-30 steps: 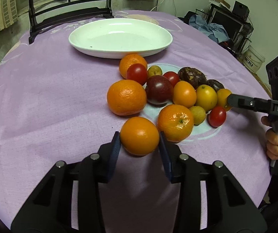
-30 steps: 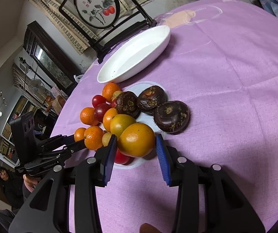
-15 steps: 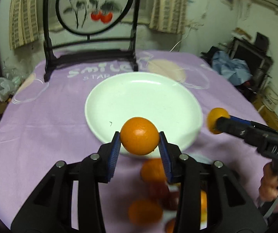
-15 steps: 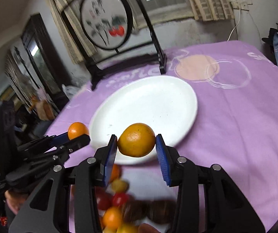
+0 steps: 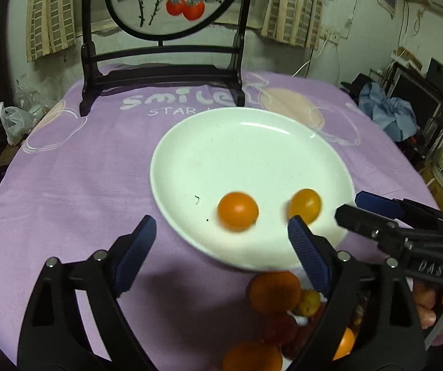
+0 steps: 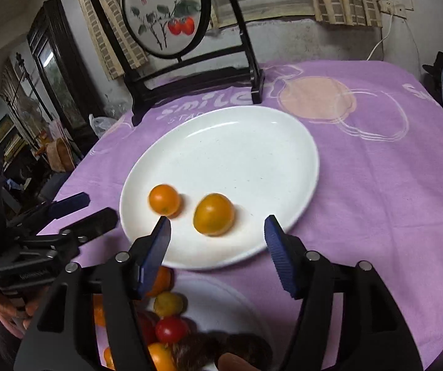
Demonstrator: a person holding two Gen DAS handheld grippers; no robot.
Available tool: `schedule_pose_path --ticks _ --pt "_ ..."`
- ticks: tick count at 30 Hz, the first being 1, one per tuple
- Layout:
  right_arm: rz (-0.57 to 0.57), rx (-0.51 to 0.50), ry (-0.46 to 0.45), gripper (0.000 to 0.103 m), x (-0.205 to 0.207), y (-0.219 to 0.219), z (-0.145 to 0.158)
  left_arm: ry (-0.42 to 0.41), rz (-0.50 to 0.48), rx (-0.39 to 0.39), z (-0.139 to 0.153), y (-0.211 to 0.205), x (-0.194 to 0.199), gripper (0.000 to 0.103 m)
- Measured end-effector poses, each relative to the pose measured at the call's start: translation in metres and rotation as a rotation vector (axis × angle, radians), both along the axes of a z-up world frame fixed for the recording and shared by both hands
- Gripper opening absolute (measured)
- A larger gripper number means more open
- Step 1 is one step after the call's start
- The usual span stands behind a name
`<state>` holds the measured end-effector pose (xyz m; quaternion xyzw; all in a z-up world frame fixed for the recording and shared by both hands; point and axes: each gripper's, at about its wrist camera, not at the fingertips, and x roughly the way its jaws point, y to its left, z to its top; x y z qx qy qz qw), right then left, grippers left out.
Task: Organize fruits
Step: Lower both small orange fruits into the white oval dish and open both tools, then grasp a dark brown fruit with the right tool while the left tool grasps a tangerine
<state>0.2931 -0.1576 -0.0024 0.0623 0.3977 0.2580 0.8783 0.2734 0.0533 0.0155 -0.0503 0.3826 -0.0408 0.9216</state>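
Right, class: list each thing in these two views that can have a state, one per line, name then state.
left gripper: fingers opening, nothing between them
right gripper: fingers opening, nothing gripped
white plate: upright on the purple cloth, holding two fruits
orange: loose on the plate, blurred
yellow-orange fruit: loose on the plate, blurred
fruit pile: off the plate, near edge

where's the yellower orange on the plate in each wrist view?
Left wrist: the yellower orange sits lower right on the plate, right of the other orange, just above the left tool's right pad.
Right wrist: it is lower centre, right of the other orange, between the right tool's pads but free.
Shared landmark: the round persimmon painting behind the plate.
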Motion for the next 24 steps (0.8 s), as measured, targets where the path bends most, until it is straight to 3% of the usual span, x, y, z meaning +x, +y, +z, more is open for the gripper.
schedule_pose_path --ticks 7,14,24 --pt "0.071 -0.039 0.018 0.063 -0.037 -0.025 -0.013 -0.017 -0.001 -0.030 -0.001 0.020 -0.050 0.097" --pt "0.056 -0.106 0.032 0.063 -0.067 -0.057 -0.026 -0.001 0.021 0.012 -0.015 0.029 -0.078 0.097" --pt "0.106 -0.220 0.060 0.063 -0.087 -0.053 -0.047 0.007 0.027 0.035 -0.027 0.034 -0.099 0.097"
